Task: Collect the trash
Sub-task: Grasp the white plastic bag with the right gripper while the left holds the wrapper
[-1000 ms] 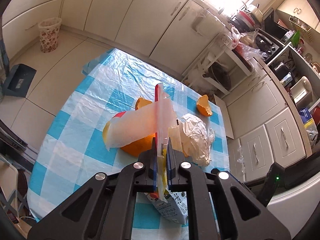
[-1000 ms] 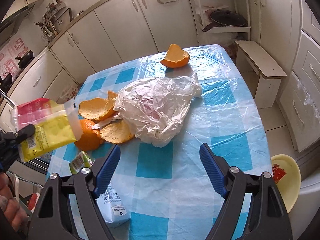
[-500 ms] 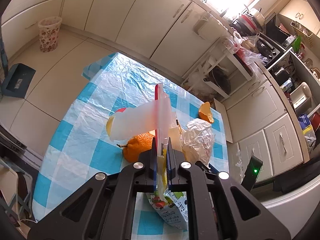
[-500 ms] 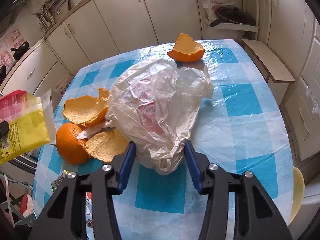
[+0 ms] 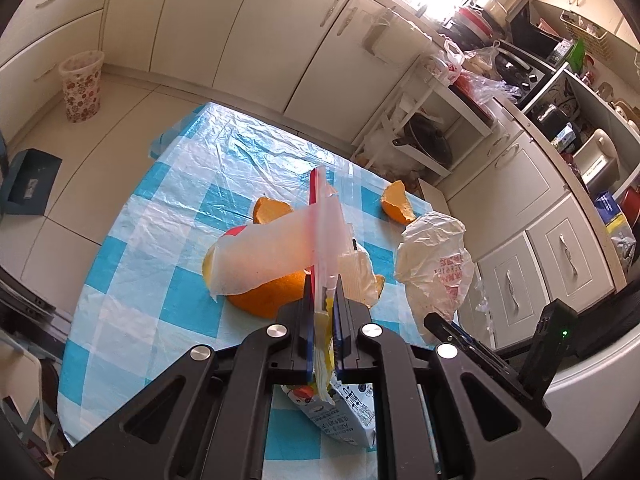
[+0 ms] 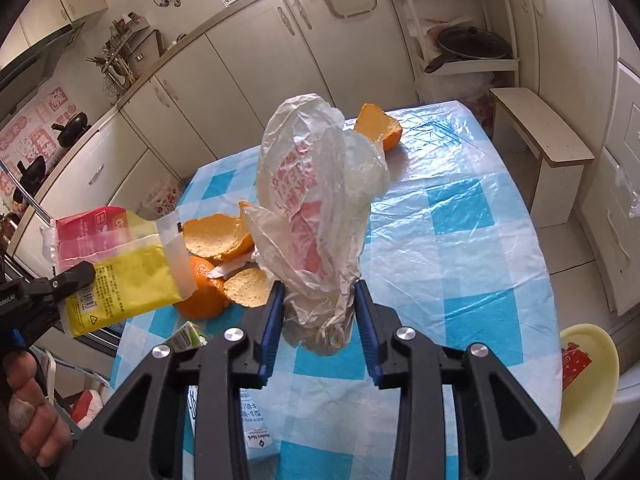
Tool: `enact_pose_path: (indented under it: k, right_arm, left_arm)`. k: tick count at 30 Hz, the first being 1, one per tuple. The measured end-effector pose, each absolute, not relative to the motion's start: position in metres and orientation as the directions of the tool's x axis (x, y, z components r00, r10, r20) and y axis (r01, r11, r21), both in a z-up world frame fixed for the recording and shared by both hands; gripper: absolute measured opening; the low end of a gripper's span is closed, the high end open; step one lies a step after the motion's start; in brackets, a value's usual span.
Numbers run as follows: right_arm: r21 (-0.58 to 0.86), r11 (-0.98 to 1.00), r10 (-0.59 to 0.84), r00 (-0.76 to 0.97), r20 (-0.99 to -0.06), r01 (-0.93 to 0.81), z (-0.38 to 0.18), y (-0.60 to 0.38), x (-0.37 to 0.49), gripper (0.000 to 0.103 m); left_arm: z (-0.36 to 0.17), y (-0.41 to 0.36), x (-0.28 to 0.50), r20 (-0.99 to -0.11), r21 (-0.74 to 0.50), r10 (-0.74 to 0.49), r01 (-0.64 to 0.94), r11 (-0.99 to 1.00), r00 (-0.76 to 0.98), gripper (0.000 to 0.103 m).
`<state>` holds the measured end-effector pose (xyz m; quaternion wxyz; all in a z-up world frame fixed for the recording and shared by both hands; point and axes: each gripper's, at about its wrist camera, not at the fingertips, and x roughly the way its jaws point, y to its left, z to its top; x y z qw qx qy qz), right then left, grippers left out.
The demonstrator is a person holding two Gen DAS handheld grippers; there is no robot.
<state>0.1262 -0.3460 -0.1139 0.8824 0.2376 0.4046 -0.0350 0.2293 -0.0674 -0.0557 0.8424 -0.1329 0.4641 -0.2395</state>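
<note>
The right gripper [image 6: 319, 316] is closing on the crumpled bag [image 6: 316, 200]: the bag's bunched lower end sits between the blue pads [image 6: 272, 320], which press it from both sides, while the rest of the bag stands up and away from the fingers, lifted clear of the table [image 6: 460, 240]. In the left wrist view the same bag [image 5: 434, 264] hangs over the table's right edge.

The left gripper [image 5: 322, 312] is clenched tight on a flat pouch [image 5: 324, 240], red and yellow with a clear plastic flap; the pouch stands on edge between the pads and sticks forward beyond them, above the table. From the right wrist view the pouch [image 6: 120, 256] is held off the table's left side.

On the table, left of the bag, lie an orange [image 6: 202, 292] and two peels [image 6: 216, 236] beside it. Another peel [image 6: 378, 126] rests behind the bag, near the far edge. A small carton [image 5: 344, 412] lies on the table beneath the left gripper.
</note>
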Motion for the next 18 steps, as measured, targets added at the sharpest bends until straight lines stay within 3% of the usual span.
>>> enact_pose_path:
  k: [18]
  right_arm:
    - [0.397, 0.873, 0.108, 0.681, -0.724, 0.283, -0.107, -0.373, 0.086, 0.036]
  left_arm:
    - [-0.054, -0.137, 0.177, -0.734, -0.257, -0.473, 0.445, 0.858, 0.488, 0.007]
